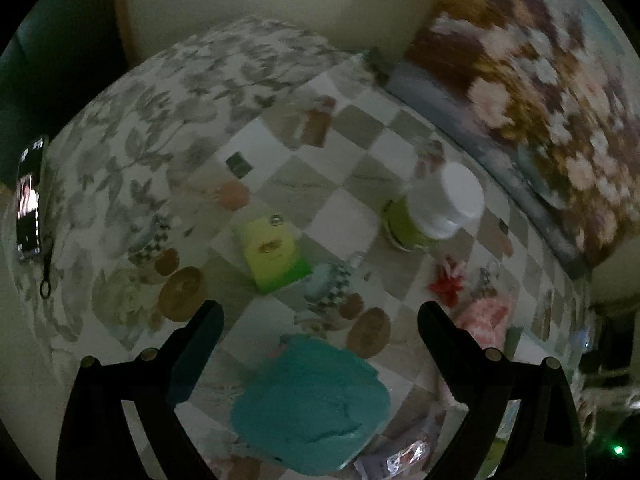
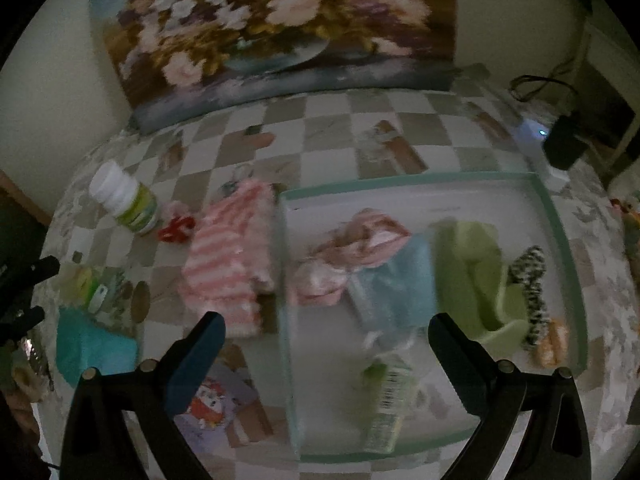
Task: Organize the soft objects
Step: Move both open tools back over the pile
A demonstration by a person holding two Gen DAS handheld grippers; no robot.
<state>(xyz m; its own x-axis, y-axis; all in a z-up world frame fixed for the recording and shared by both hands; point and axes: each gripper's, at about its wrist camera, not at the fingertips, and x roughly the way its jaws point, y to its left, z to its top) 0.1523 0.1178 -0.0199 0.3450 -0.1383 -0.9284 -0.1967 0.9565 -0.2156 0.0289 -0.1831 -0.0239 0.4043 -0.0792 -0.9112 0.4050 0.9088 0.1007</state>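
A teal cloth (image 1: pixel 312 408) lies on the checked tablecloth, just below my open left gripper (image 1: pixel 320 312), whose fingers stand wide apart with nothing between them. A yellow-green sponge (image 1: pixel 272 254) rests further ahead. My right gripper (image 2: pixel 326 330) is open and empty above a clear glass tray (image 2: pixel 560 240). Inside the tray are a pink scrunchie (image 2: pixel 360 236), a light blue cloth (image 2: pixel 396 292), a green soft piece (image 2: pixel 476 272) and a black-and-white scrunchie (image 2: pixel 532 288). A pink-and-white striped fluffy cloth (image 2: pixel 228 264) lies against the tray's left wall. The teal cloth (image 2: pixel 92 344) sits at the far left.
A white-capped green bottle (image 1: pixel 432 212) (image 2: pixel 124 200) lies on its side next to a red bow (image 2: pixel 176 230). A flower painting (image 2: pixel 272 28) leans against the wall behind. A phone (image 1: pixel 30 200) lies at the left, a dark device with cable (image 2: pixel 564 144) at the right.
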